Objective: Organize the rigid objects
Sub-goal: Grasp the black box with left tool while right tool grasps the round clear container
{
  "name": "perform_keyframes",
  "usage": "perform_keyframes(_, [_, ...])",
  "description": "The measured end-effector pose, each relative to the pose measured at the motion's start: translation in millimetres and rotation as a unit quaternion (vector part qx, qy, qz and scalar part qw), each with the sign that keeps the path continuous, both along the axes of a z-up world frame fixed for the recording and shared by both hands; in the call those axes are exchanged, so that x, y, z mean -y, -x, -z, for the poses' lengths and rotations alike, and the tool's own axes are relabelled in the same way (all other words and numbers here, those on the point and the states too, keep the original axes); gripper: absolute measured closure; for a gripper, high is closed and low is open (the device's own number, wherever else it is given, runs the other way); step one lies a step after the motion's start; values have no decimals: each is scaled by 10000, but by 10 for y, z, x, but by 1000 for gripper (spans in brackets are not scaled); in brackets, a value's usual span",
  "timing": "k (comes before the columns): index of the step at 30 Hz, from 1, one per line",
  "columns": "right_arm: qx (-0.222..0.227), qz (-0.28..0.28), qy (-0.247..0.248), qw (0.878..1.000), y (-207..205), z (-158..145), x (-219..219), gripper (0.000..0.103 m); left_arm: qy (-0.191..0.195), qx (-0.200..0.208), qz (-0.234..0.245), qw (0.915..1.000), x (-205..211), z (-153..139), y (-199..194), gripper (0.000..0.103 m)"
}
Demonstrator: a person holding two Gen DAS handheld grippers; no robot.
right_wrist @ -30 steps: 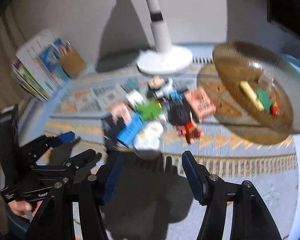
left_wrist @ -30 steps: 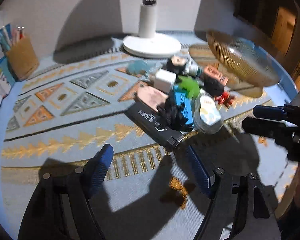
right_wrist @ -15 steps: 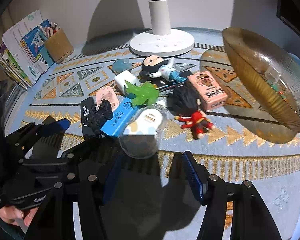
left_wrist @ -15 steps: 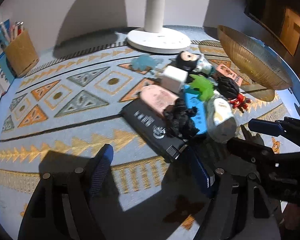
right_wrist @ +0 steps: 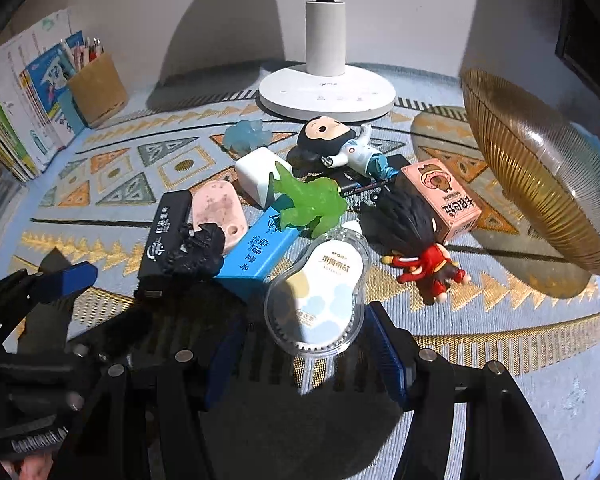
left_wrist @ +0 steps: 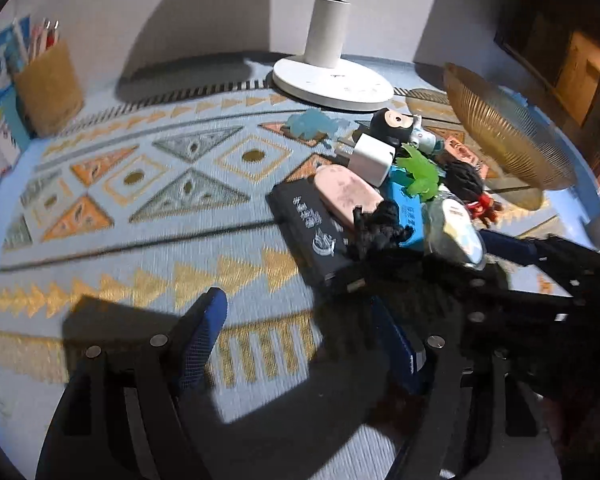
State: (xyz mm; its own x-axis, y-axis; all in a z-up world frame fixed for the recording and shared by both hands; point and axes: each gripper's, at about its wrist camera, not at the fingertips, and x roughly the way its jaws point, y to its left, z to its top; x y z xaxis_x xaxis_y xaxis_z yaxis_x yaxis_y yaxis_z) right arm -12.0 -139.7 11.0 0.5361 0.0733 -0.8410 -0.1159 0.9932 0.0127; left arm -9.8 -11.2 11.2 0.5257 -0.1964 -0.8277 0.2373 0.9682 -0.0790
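Clear plastic blister pack (right_wrist: 320, 300) with the white-and-blue card inside is sitting right at my right gripper (right_wrist: 300, 354), near end poking in between the blue pads, but they're apart and not pressing on it. It's at the near edge of the pile on the patterned worktop (right_wrist: 500, 340), touching the blue box (right_wrist: 260, 254), with the red figure (right_wrist: 430, 268) just to its right. My left gripper (left_wrist: 300, 344) hangs over bare mat (left_wrist: 140, 240) left of the pile, nothing between its pads, and its jaws are closing a bit. The amber ribbed bowl (right_wrist: 540, 184) sits far right, tilted.
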Motion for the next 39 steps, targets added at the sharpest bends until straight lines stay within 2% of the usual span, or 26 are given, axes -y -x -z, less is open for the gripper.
perform_keyframes(5, [28, 277, 8, 9996, 15, -3, 192, 44, 46, 32, -136, 9999, -31, -11, -69, 32])
perform_keyframes(12, [-37, 558, -294, 9980, 115, -23, 561, 44, 234, -32, -594, 9980, -464, -14, -112, 32])
perform_keyframes(14, [-90, 567, -543, 9969, 124, -48, 611, 44, 384, -105, -440, 9982, -476, -24, -135, 32])
perform_keyframes(17, [-131, 412, -1079, 9932, 128, -73, 619, 44, 387, -148, -3, 9991, -335, -15, -209, 32])
perform_keyframes(18, [-151, 356, -1171, 9924, 128, -70, 608, 44, 326, -133, 59, 9994, -291, -8, -239, 32])
perform_keyframes(20, [-156, 318, -1044, 9939, 104, -50, 531, 44, 200, -105, 188, 9996, -208, -8, -293, 33])
perform_keyframes(24, [-45, 300, -729, 9969, 52, -40, 445, 44, 125, -79, 446, 9989, -75, -19, -344, 56])
perform_keyframes(27, [9, 278, -505, 9983, -34, -27, 410, 44, 9, -14, 466, 9989, -3, -14, -384, 56])
perform_keyframes(29, [15, 249, -418, 9988, -121, -15, 378, 45, -42, 47, 490, 9988, 25, -18, -389, 60])
perform_keyframes(30, [53, 238, -314, 9992, -137, -15, 358, 53, -50, 64, 510, 9987, 34, -15, -384, 74])
perform_keyframes(31, [83, 226, -141, 9996, -134, -14, 344, 55, -101, 119, 492, 9987, 33, -20, -372, 81])
perform_keyframes(33, [119, 98, -83, 9998, -87, -17, 326, 55, 0, 90, 470, 9989, -1, -31, -366, 81])
perform_keyframes(39, [193, -268, -597, 9977, 232, -87, 456, 55, 391, 175, 400, 9983, -122, -137, -75, 81])
